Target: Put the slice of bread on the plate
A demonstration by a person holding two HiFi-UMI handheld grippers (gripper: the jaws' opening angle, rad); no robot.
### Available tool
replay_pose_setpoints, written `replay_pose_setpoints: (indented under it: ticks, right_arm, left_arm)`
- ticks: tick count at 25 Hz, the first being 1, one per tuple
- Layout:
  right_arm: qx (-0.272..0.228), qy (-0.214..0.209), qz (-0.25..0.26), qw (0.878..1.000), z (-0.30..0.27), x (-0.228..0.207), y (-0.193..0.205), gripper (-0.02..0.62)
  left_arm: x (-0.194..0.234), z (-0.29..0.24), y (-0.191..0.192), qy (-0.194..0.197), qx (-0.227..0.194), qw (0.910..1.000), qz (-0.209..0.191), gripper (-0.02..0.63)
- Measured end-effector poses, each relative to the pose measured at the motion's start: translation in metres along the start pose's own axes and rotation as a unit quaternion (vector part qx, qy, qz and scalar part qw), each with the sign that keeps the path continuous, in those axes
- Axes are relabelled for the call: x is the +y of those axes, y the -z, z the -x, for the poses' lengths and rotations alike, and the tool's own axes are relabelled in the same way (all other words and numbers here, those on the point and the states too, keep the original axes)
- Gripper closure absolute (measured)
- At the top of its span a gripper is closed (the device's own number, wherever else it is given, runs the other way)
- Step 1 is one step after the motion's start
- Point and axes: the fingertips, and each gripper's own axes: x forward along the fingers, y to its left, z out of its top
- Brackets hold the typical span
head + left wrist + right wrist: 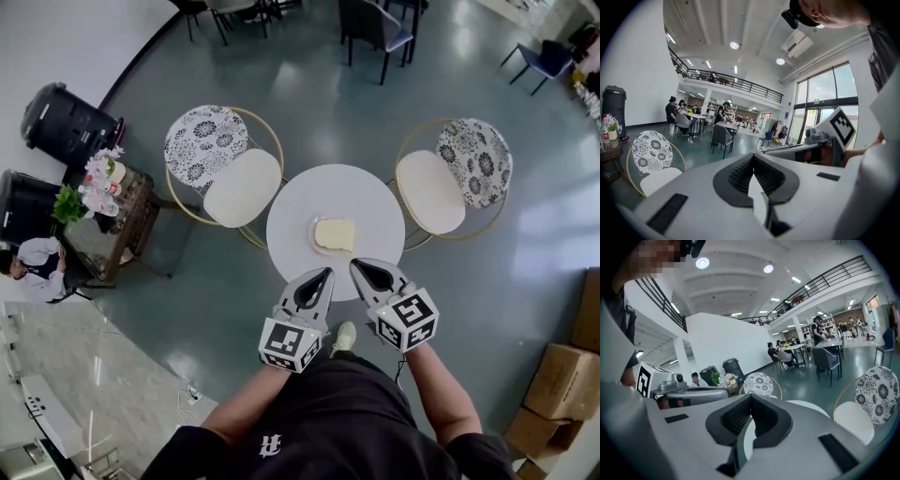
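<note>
Pale square bread slice (336, 233) on small white plate (316, 243), centre of round white table (291, 211); near edge, left gripper (327, 273), right gripper (355, 265), jaws pressed together, empty.

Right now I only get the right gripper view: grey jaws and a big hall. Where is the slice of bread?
Observer: In the head view, the pale yellow square slice of bread lies on a small white round plate, at the middle of the round white table.
Operator: Are the claws touching it?
Observer: Neither. The left gripper and the right gripper hang shut and empty above the table's near edge.
Operator: Anything else around?
Observer: Brown cardboard boxes stand on the floor at that view's right.
</note>
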Motion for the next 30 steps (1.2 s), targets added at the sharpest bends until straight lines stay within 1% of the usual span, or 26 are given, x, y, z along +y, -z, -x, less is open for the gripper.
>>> replay_pose_setpoints:
  ticks: [5, 10, 15, 21, 30]
  right_arm:
    - [-0.047, -0.015, 0.035, 0.998, 0.047, 0.037, -0.035, 0.589]
    - [-0.088, -0.028, 0.069, 0.993, 0.077, 0.064, -0.065, 0.589]
    - [-0.122, -0.034, 0.079, 0.989, 0.103, 0.083, -0.088, 0.589]
    - [-0.128, -0.034, 0.094, 0.987, 0.113, 0.088, -0.095, 0.591]
    - [-0.123, -0.032, 0.091, 0.988, 0.113, 0.093, -0.09, 0.591]
  left_arm:
    - [-0.039, 0.028, -0.028, 0.002, -0.031, 0.9995, -0.006, 0.6]
    - [-0.067, 0.051, -0.067, 0.006, -0.07, 0.9971, -0.031, 0.6]
    - [-0.088, 0.067, -0.095, 0.01, -0.094, 0.9943, -0.048, 0.6]
    - [-0.099, 0.072, -0.104, 0.01, -0.108, 0.9926, -0.055, 0.6]
    - [-0.099, 0.078, -0.099, 0.009, -0.105, 0.9931, -0.052, 0.6]
